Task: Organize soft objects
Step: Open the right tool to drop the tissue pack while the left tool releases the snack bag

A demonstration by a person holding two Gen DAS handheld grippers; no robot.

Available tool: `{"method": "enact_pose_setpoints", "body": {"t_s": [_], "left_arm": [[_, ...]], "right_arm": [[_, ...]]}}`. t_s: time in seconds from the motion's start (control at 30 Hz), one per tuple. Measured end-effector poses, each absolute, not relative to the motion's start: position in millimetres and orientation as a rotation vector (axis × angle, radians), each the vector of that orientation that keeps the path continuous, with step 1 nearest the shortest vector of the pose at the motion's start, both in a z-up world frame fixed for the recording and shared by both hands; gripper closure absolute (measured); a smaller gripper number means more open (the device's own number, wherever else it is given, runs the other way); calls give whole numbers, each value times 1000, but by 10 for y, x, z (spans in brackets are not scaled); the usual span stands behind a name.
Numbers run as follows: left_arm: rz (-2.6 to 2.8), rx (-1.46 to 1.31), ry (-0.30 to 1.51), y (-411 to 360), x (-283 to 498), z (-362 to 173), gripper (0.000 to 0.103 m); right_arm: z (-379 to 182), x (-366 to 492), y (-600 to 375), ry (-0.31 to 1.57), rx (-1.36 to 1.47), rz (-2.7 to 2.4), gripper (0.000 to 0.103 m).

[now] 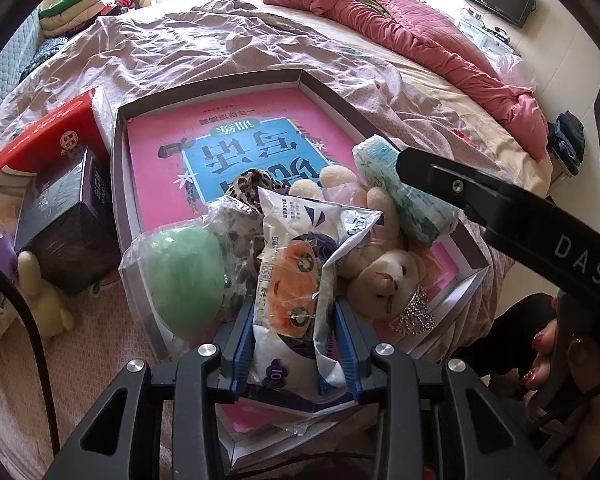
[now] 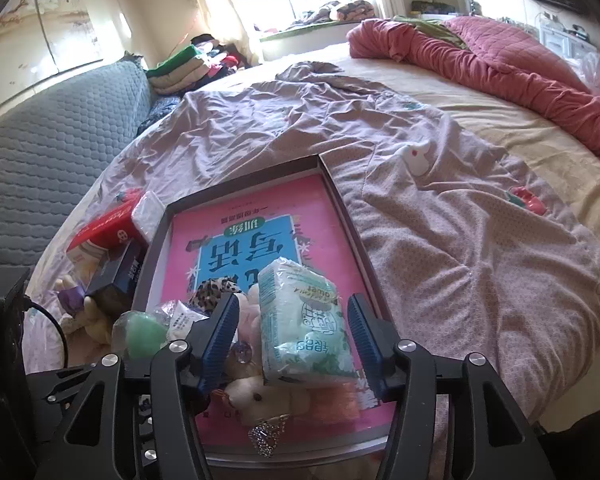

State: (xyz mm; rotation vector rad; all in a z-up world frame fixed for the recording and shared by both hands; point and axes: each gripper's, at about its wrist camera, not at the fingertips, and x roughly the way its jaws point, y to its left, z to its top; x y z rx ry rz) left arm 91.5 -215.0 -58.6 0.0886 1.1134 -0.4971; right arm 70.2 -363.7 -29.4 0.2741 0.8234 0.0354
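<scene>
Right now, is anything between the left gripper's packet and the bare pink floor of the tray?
Yes. The left gripper holds the white packet at the tray's near end, and a leopard-print cloth lies just beyond it. The bare pink floor starts past that cloth.

Red carton [image 1: 40, 136]; black box [image 1: 66, 216]; pink quilt [image 2: 500, 56]

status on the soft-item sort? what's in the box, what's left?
Done: teddy bear, green sponge, leopard scrunchie and tissue pack lie in the box. The right tongs stand open around the tissue pack, not pressing it. In hand: left tongs clamp the bagged orange item over the box. Left: yellow plush on the bed outside it.
</scene>
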Motion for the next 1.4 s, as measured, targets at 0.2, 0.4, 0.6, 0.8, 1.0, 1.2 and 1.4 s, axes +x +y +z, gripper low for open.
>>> {"method": "enact_pose_setpoints", "body": {"t_s": [0.2, 0.4, 0.6, 0.8, 1.0, 1.2, 1.4], "left_arm": [[-505, 95, 1113, -2166, 901, -556, 66], [-516, 99, 1102, -2178, 865, -500, 63], [-518, 92, 1082, -2163, 853, -418, 54], [-510, 87, 1072, -2156, 832, -341, 48], [-516, 88, 1038, -2165, 776, -191, 42], [-508, 97, 1013, -2137, 717, -85, 41], [-483, 91, 992, -2071, 674, 31, 32]], "right_arm": [[-273, 693, -3598, 829, 229, 18, 31], [-238, 677, -3581, 820, 202, 5, 28], [-185, 647, -3611, 803, 212, -5, 26], [-140, 596, -3668, 789, 220, -29, 25], [-28, 536, -3752, 760, 244, -52, 22], [15, 503, -3718, 759, 227, -50, 22], [123, 437, -3697, 743, 221, -51, 21]]}}
